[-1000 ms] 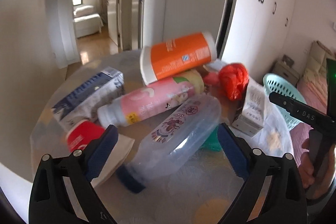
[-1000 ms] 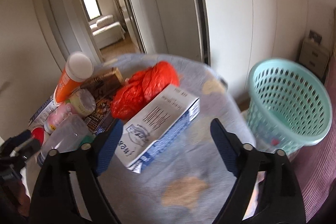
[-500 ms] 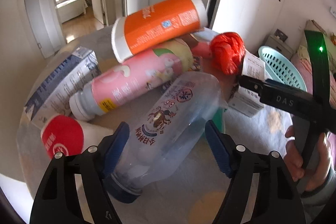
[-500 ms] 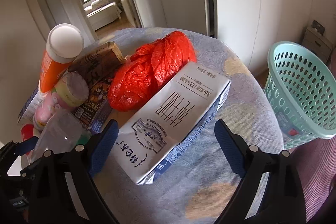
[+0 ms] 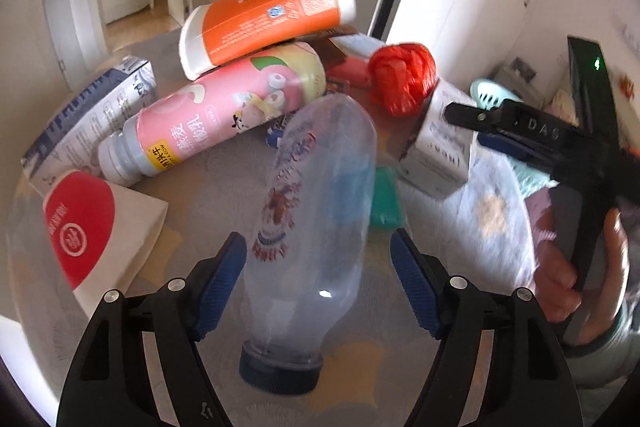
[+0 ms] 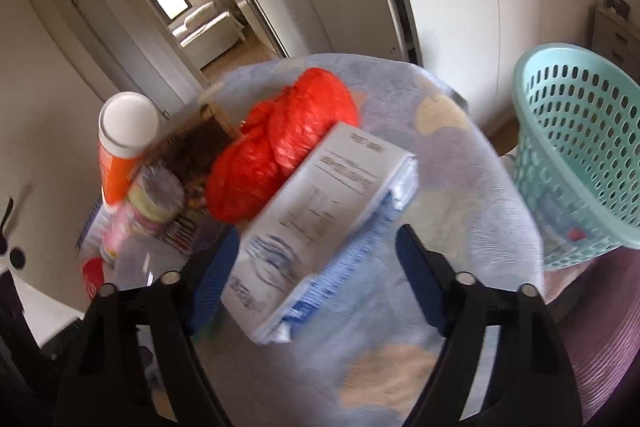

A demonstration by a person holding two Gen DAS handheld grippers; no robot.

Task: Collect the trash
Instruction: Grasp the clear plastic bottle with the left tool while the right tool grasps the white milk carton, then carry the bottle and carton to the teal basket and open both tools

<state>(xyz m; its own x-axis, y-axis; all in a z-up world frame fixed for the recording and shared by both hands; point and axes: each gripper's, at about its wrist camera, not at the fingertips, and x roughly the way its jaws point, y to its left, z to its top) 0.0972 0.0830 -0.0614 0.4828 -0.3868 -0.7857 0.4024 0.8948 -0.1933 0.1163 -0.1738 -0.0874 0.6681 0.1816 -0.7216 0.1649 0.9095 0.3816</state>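
Trash lies in a pile on a round table with a pale blue patterned cloth [image 6: 460, 155]. My left gripper [image 5: 320, 287] is open, its blue pads on either side of a clear plastic bottle [image 5: 316, 211] with a dark blue cap. My right gripper [image 6: 316, 275] is open around the near end of a white and blue milk carton [image 6: 320, 223], also in the left wrist view [image 5: 440, 151]. A crumpled red plastic bag [image 6: 280, 143] lies behind the carton. A teal mesh trash basket [image 6: 580, 151] stands to the right of the table.
An orange tube [image 5: 268, 15] rests on a pink drink bottle [image 5: 224, 111]. A blue and white carton [image 5: 92, 115] and a red and white packet [image 5: 88, 227] lie at the left. A green item [image 5: 384, 199] lies under the clear bottle. White wardrobes stand behind.
Both grippers have moved forward and lower. The clear bottle now sits between my left pads and the milk carton between my right pads. Both stay open.
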